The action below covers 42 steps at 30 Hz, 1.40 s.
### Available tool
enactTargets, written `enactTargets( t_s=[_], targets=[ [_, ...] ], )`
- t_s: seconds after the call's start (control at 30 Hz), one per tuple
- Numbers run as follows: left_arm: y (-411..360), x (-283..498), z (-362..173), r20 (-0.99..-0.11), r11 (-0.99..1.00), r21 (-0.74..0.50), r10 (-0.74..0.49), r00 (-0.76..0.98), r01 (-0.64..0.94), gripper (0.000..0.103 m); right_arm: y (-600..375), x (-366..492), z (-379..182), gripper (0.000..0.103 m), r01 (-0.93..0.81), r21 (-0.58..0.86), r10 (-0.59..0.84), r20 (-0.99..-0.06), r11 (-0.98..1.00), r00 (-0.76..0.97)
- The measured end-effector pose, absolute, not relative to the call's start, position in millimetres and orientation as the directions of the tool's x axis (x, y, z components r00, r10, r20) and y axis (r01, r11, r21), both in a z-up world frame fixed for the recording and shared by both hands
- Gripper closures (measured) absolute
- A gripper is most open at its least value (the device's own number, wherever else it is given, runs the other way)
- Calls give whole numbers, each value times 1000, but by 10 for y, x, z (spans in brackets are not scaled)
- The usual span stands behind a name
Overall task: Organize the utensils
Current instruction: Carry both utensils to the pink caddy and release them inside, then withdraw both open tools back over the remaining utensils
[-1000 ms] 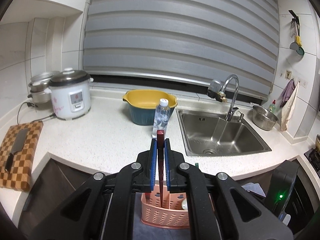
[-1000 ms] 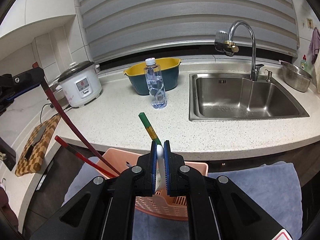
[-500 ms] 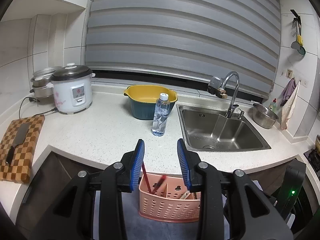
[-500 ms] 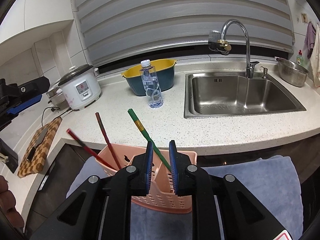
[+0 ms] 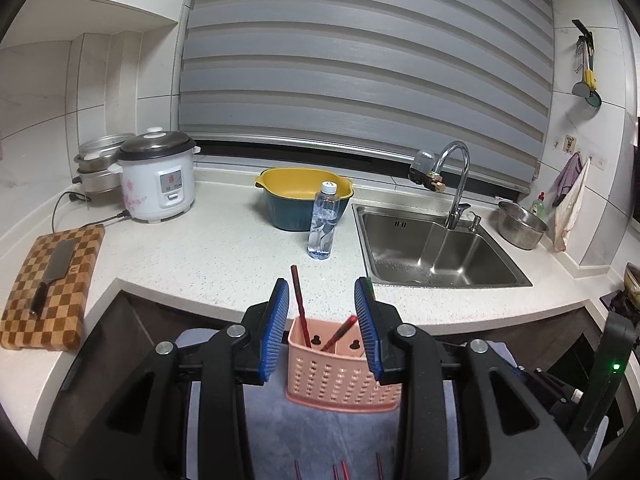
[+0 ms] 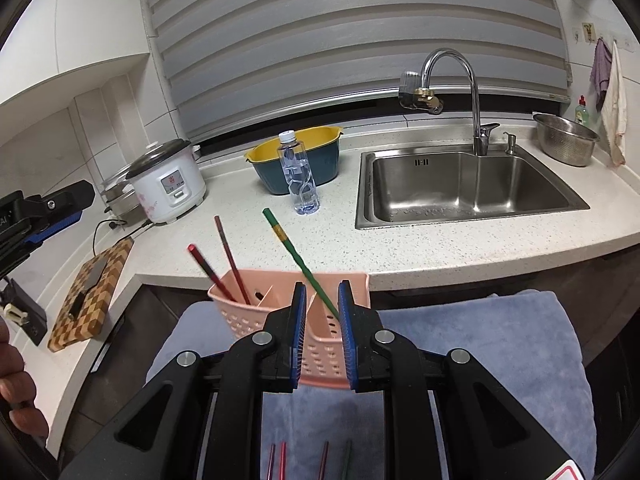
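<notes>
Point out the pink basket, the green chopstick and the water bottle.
pink basket (image 6: 240,320): right wrist view, perforated front wall.
green chopstick (image 6: 294,250): right wrist view, mid-shaft.
water bottle (image 5: 322,226): left wrist view, clear body.

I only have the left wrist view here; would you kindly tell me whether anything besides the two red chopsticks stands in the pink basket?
Observer: Yes, a green chopstick leans in the right compartment of the pink basket.
Operator: Is the right tool holding it?
Observer: No, the right tool is open, one finger on either side of that chopstick.
Operator: Any green ones left to sort?
Observer: A loose green chopstick lies on the blue towel.
</notes>
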<state>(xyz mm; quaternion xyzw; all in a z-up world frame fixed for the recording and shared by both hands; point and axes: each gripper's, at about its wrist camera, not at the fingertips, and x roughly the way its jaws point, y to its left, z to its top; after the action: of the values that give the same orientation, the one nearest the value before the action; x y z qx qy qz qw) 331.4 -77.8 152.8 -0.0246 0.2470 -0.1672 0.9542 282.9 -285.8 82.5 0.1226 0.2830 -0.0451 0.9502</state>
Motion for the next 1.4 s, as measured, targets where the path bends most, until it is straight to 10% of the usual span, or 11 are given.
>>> enactTargets(
  t_s=[1.4],
  targets=[
    [-179,893,-264,-772,972,-28,-170,613,233,42,-2100,207,-411,63,193,144,-23,-743,971,669]
  ],
)
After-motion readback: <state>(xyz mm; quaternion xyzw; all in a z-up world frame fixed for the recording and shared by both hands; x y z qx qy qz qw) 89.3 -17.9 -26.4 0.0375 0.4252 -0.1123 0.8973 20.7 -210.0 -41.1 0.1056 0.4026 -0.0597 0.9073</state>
